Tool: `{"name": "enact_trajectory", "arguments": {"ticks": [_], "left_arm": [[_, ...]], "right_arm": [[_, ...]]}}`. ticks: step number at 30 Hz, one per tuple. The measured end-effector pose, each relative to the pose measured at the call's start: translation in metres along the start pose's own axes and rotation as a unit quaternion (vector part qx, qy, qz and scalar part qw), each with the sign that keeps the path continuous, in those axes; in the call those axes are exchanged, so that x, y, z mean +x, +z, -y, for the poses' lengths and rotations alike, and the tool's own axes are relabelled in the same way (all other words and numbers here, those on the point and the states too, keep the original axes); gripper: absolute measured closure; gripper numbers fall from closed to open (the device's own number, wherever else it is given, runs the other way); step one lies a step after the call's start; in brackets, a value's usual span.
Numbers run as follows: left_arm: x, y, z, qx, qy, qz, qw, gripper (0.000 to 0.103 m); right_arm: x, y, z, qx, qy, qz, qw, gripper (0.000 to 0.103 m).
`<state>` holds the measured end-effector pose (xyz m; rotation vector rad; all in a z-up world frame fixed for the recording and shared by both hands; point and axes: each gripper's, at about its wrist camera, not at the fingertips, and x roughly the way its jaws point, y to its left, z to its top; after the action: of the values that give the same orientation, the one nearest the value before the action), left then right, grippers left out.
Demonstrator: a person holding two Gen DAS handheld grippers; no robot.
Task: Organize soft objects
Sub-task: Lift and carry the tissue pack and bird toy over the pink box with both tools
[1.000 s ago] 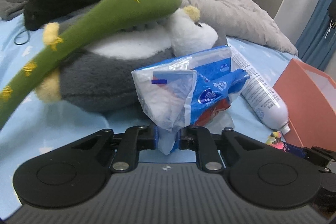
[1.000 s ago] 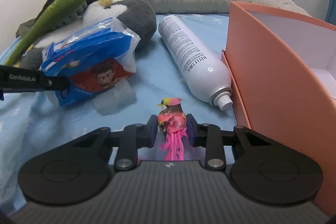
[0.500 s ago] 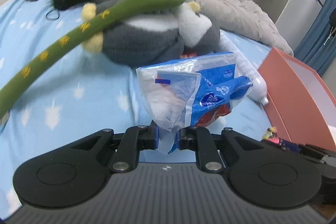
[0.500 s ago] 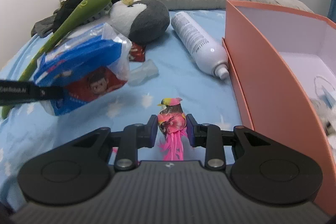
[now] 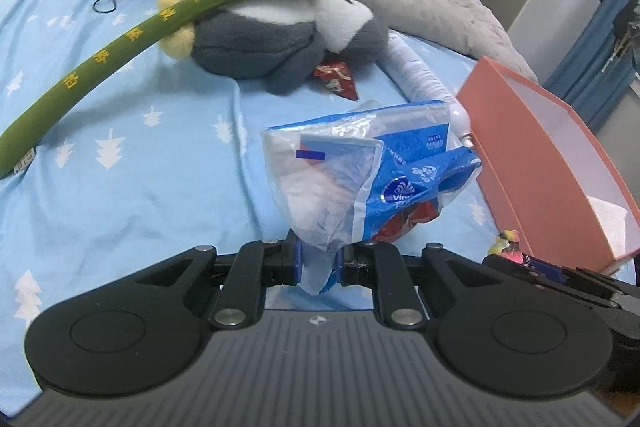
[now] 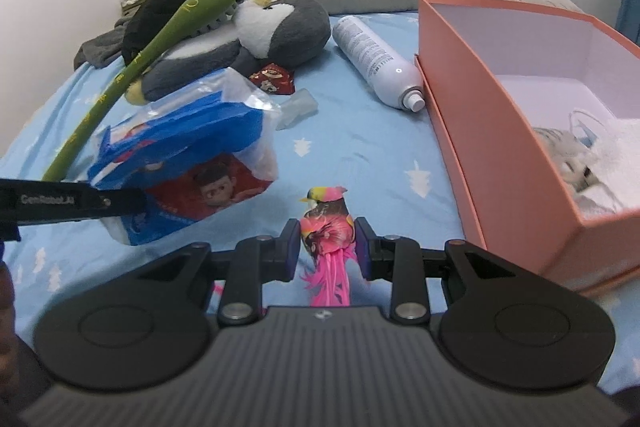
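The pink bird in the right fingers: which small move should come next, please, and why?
Probably carry the pink bird sideways over the open orange box and release it there. The right gripper is shut on it above the blue sheet, the box stands close by with soft things already inside, and the left gripper holds the tissue pack.

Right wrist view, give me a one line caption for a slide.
Right tongs shut on a pink toy bird beside an open orange box, while the left tongs carry a blue tissue pack.
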<state>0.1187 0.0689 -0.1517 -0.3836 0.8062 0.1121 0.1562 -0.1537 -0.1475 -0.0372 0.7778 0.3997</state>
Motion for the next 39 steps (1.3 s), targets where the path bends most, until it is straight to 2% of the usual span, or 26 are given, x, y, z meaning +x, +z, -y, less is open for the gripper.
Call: {"name": "enact_trajectory", "arguments": {"ticks": [5, 16, 28, 34, 39], "left_arm": [[-0.012, 0.009, 0.017, 0.010, -0.020, 0.004, 0.9997, 0.086], [-0.048, 0.051, 0.070, 0.027, -0.078, 0.036, 0.9959, 0.086], [-0.066, 0.101, 0.155, 0.062, -0.139, 0.066, 0.9861, 0.086], [-0.056, 0.119, 0.201, 0.080, -0.169, 0.057, 0.9807, 0.086], [-0.028, 0.124, 0.239, 0.104, -0.177, 0.025, 0.9784, 0.086]], "right_arm": [[-0.018, 0.004, 0.003, 0.008, 0.001, 0.017, 1.000, 0.071], [-0.077, 0.041, 0.024, 0.012, -0.014, 0.097, 0.995, 0.071], [-0.130, 0.091, 0.067, 0.011, -0.058, 0.172, 0.983, 0.071], [-0.141, 0.111, 0.100, 0.021, -0.088, 0.181, 0.979, 0.071], [-0.138, 0.123, 0.130, 0.036, -0.115, 0.164, 0.979, 0.071]]}}
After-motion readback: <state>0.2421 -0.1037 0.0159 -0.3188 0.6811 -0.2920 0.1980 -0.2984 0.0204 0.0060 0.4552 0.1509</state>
